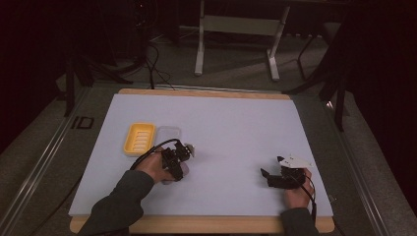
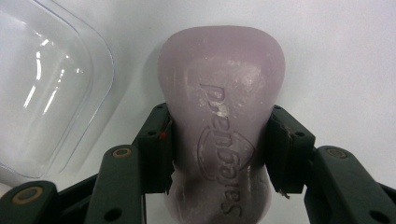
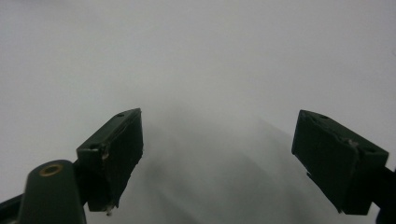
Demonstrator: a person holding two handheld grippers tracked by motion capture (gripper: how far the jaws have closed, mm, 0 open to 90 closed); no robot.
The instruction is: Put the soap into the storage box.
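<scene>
Soap bar (image 2: pixel 219 126) clamped by left gripper (image 2: pixel 219 154)

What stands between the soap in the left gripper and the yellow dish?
The clear lid does, in part. It lies flat on the table just right of the yellow dish, and in the left gripper view it sits beside the soap held by the left gripper. Nothing else visible does.

The soap bar (image 2: pixel 222 121) is running off the left gripper view's bottom edge, its embossed lettering partly unreadable. The clear lid (image 2: pixel 44 88) is getting cropped at the left edge.
</scene>
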